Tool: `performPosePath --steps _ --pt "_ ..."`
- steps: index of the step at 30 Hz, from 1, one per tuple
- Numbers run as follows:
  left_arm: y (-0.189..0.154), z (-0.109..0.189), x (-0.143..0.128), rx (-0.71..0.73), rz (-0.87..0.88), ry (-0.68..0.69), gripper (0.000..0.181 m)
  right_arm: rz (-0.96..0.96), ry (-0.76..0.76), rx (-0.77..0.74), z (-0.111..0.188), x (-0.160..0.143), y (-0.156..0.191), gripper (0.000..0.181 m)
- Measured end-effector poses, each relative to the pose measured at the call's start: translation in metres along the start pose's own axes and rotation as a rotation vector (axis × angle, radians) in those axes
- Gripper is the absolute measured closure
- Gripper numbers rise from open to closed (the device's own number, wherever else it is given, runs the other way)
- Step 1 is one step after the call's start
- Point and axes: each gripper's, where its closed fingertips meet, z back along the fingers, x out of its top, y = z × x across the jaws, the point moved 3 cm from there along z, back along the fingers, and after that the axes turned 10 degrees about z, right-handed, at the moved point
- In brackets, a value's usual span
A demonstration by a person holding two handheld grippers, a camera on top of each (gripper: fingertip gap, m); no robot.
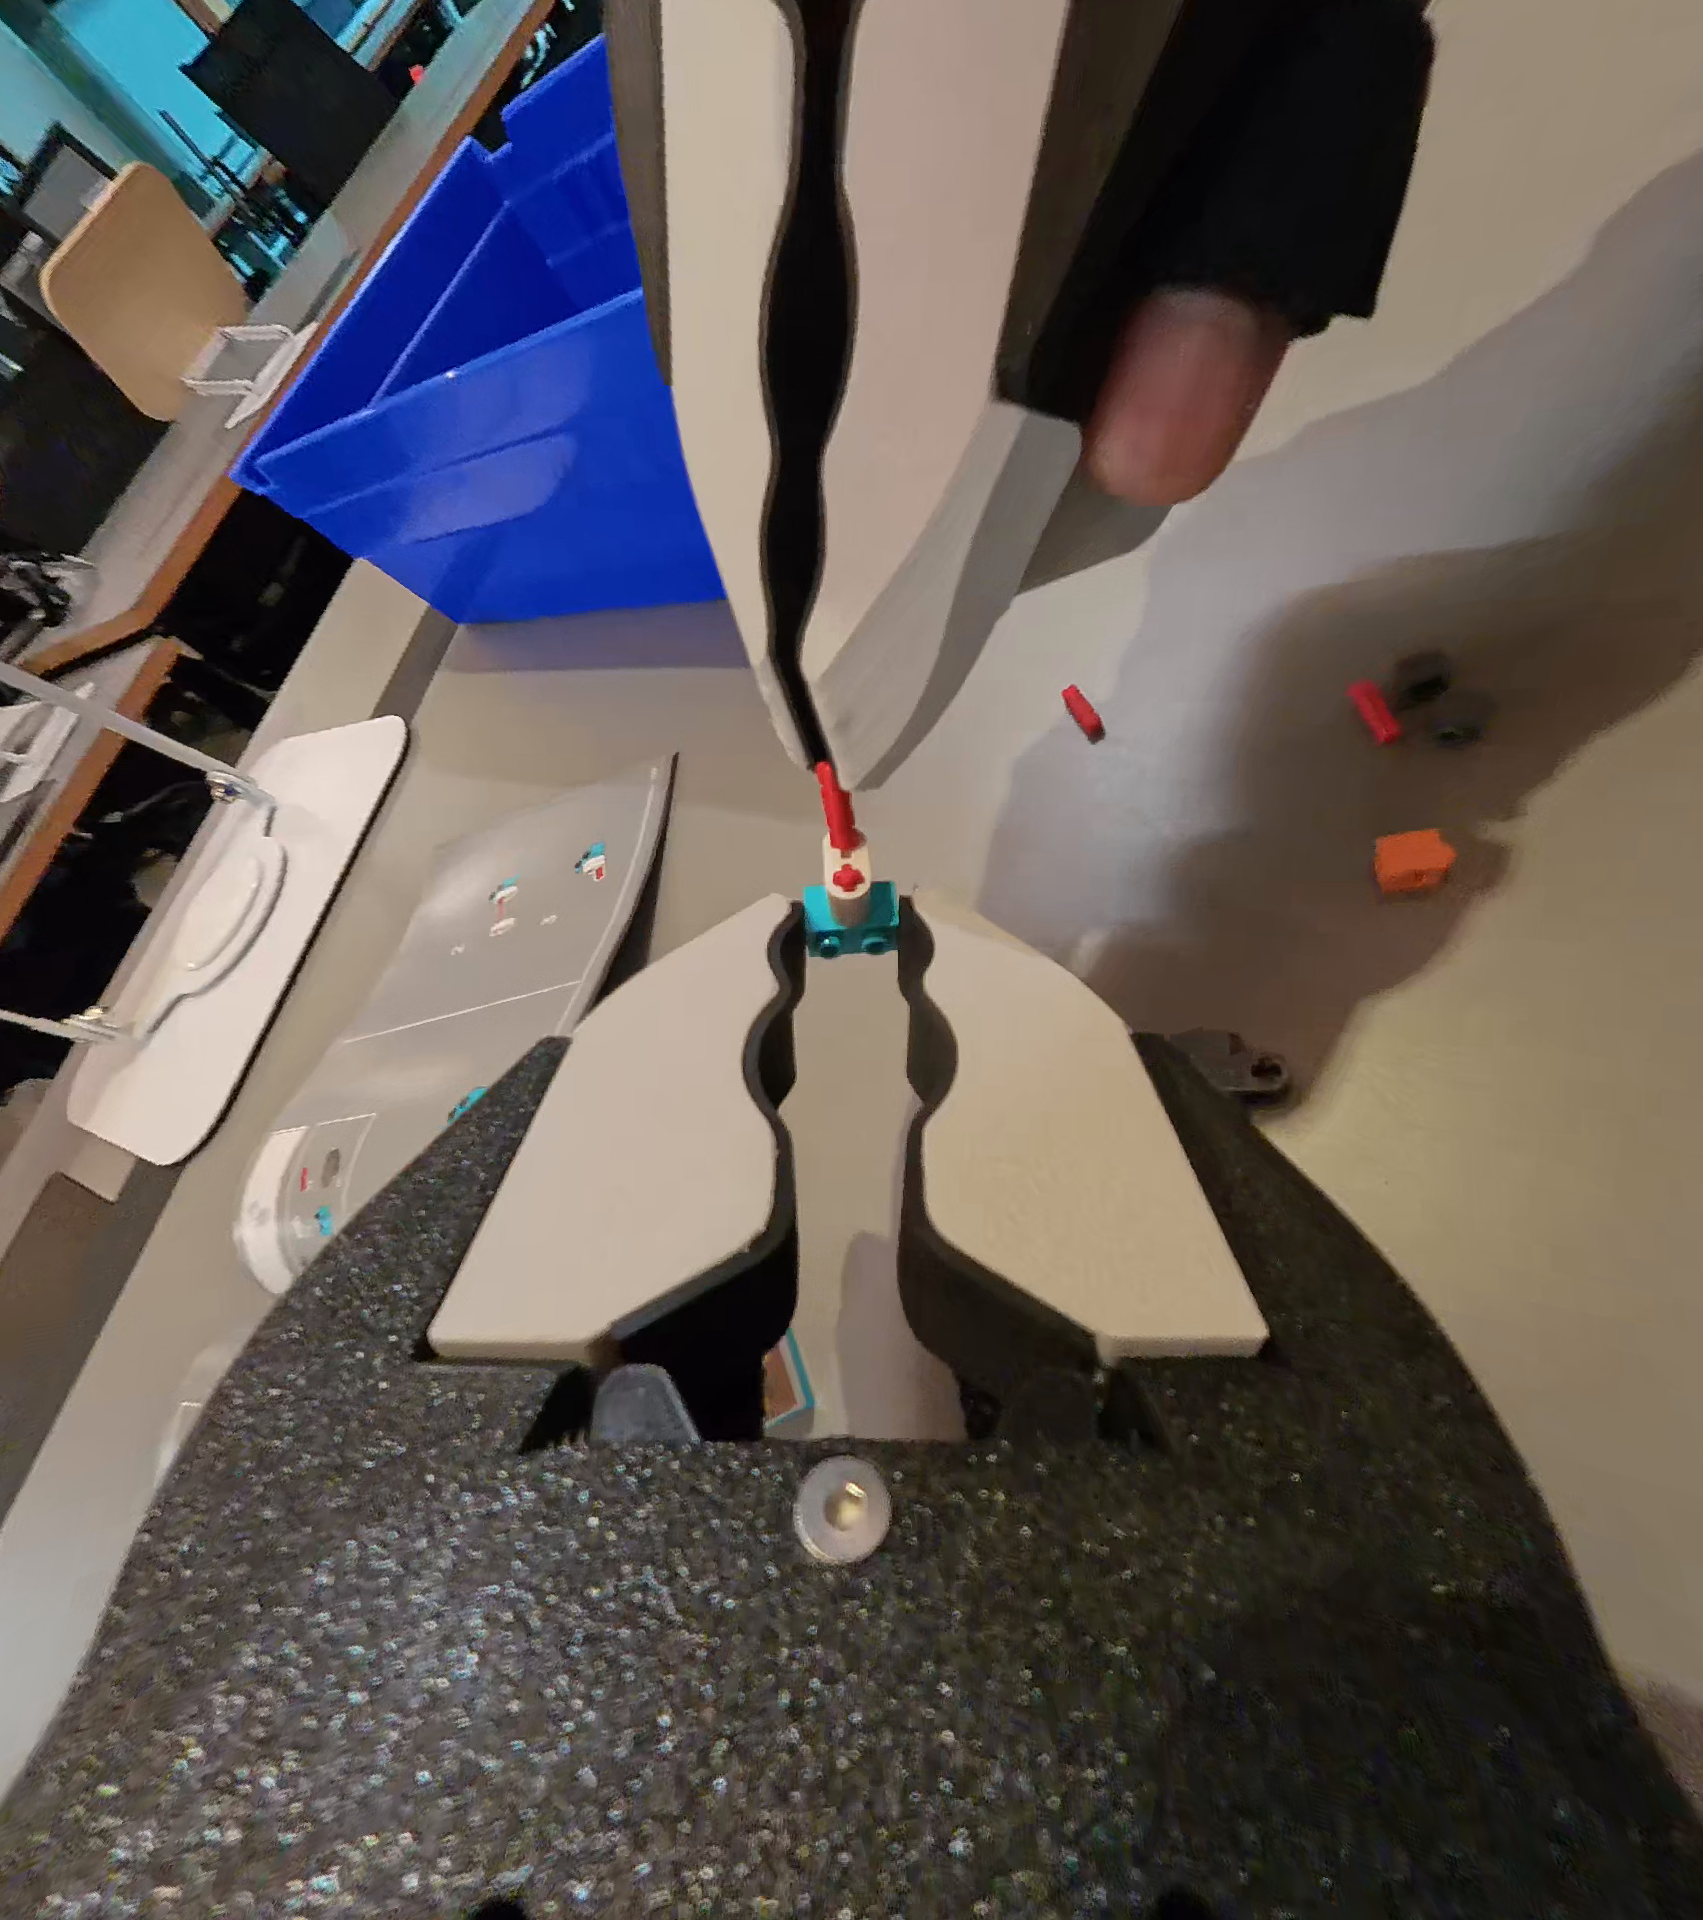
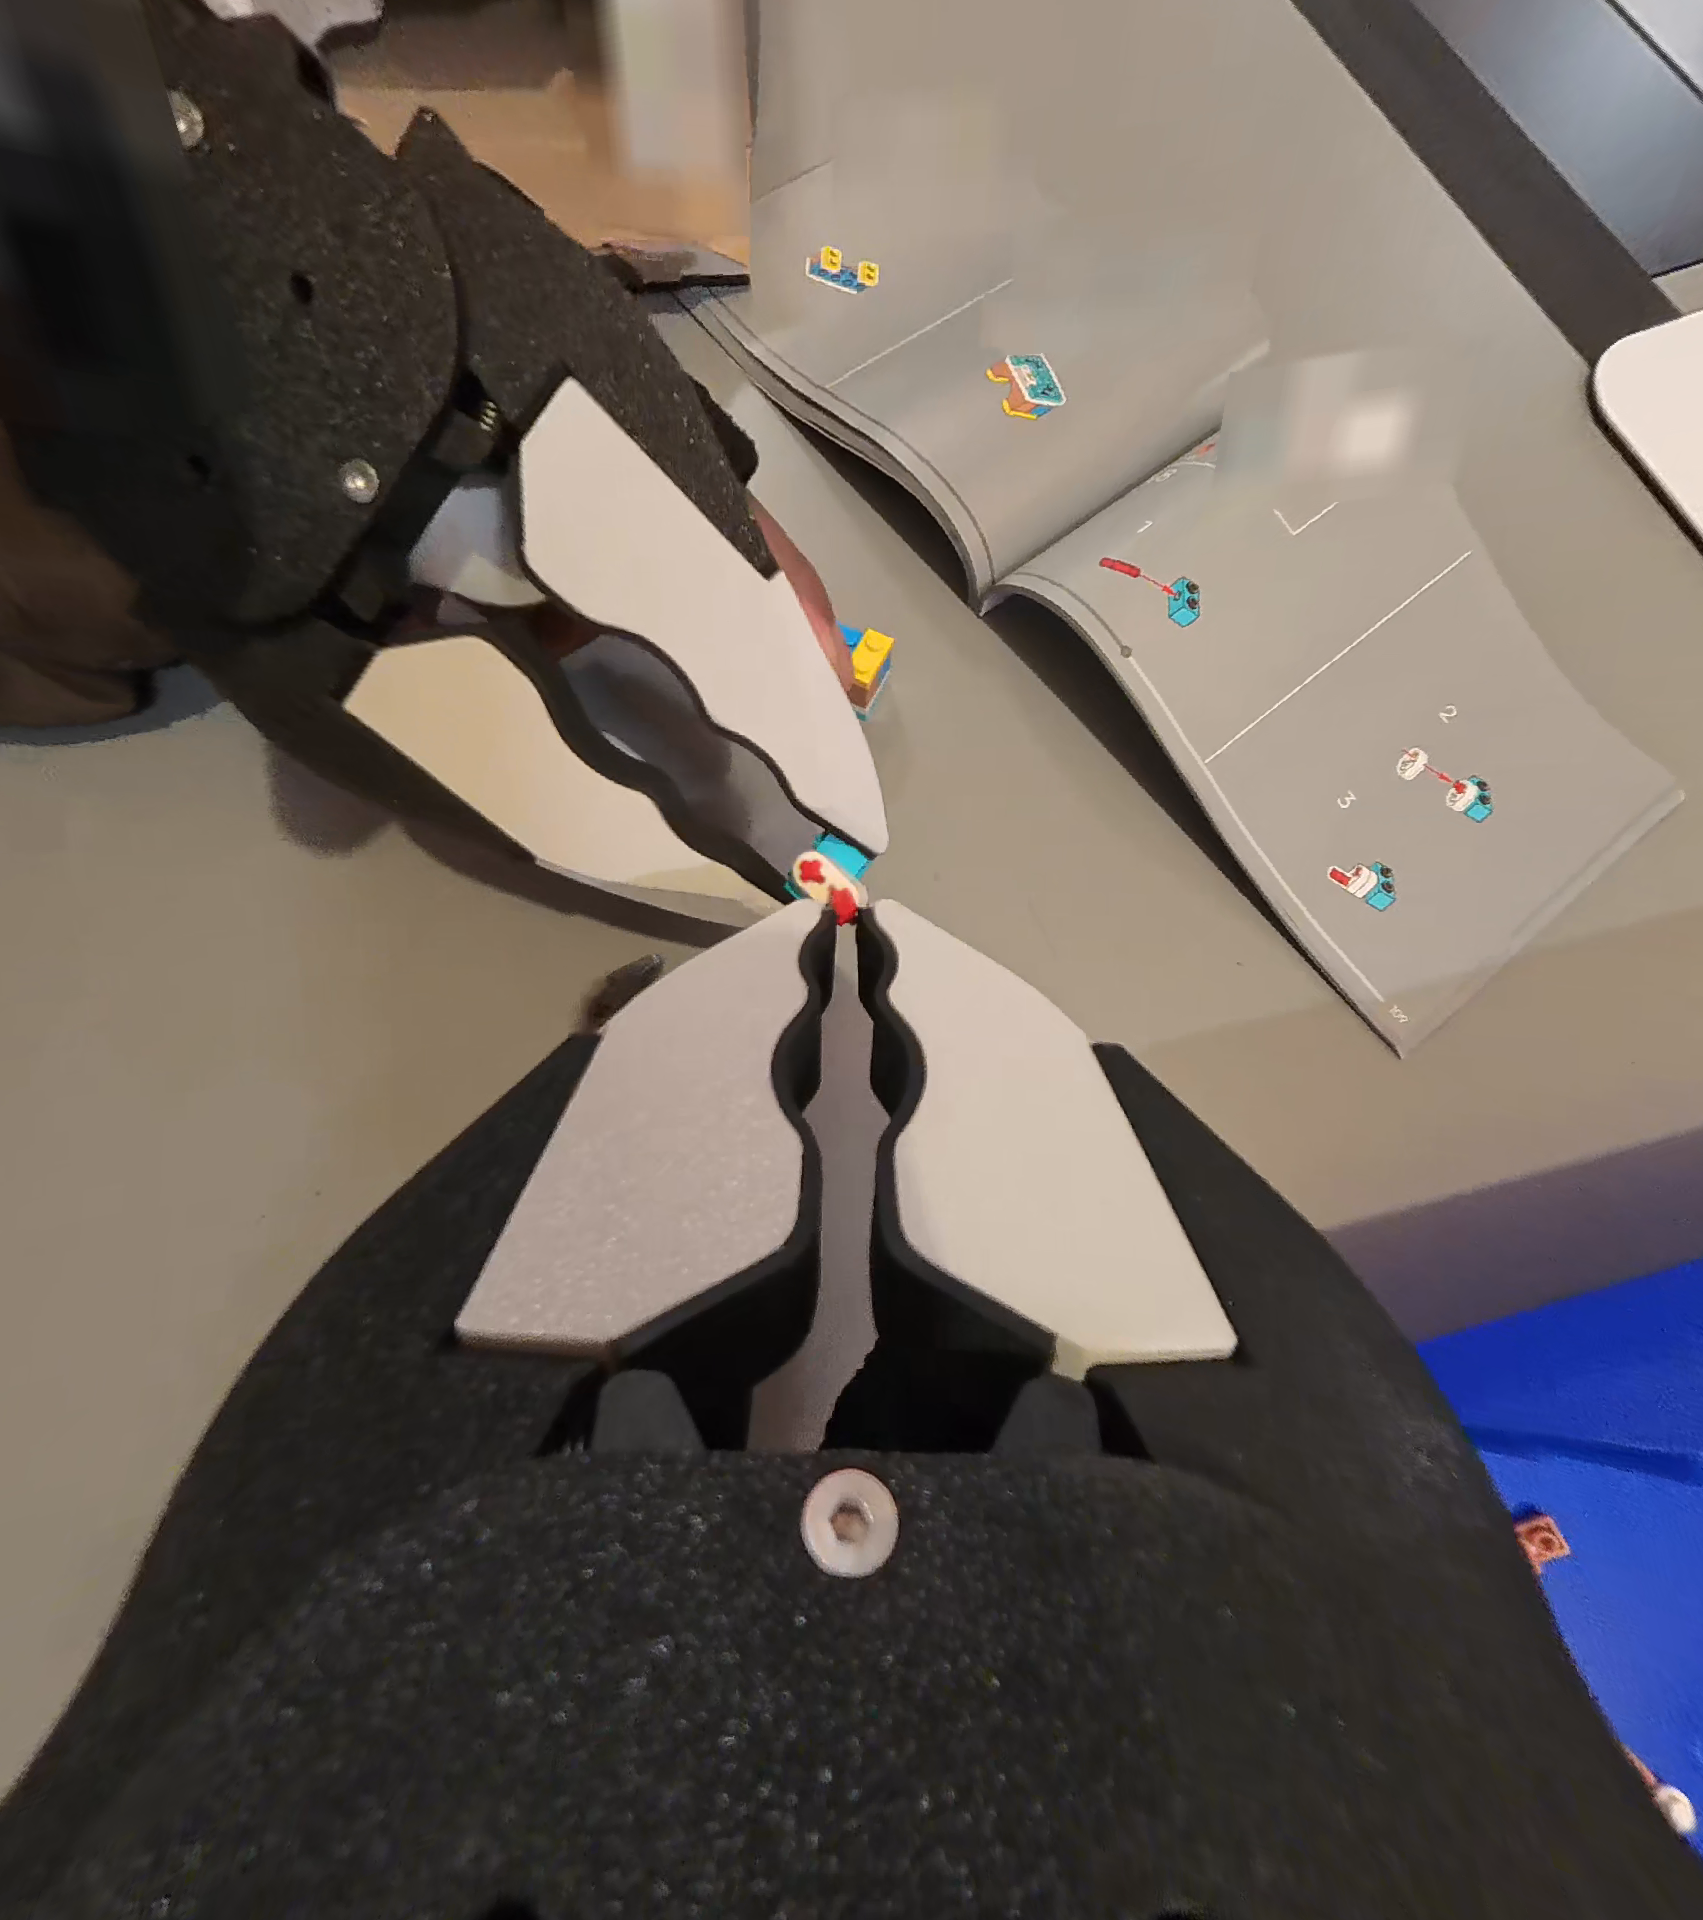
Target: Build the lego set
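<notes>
My left claw [image 1: 849, 914] pinches the teal brick [image 1: 852, 928] by its side walls above the table [image 1: 1449, 1247]; my right claw [image 2: 845, 914] nips the red pin's [image 1: 833, 805] tip. Both look light, stiff and slippery, so I'd grip flat faces, judging the thin pin likeliest to twist

A small teal brick [image 1: 849, 928] is pinched at its sides above the grey table [image 1: 1605, 1143]. A white round piece [image 1: 847, 869] is seated on it, and a red pin [image 1: 833, 802] is set into that piece.
</notes>
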Motion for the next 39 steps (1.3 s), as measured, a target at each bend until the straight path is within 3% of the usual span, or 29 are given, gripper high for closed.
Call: performPosePath --steps 20,39 --pt "0.01 0.002 0.011 0.22 -0.055 -0.05 0.165 -0.147 -0.134 -0.167 0.006 0.006 -0.005 0.177" --pt "0.009 0.001 0.01 0.23 -0.073 -0.048 0.165 -0.175 -0.177 -0.162 0.001 0.007 -0.004 0.177"
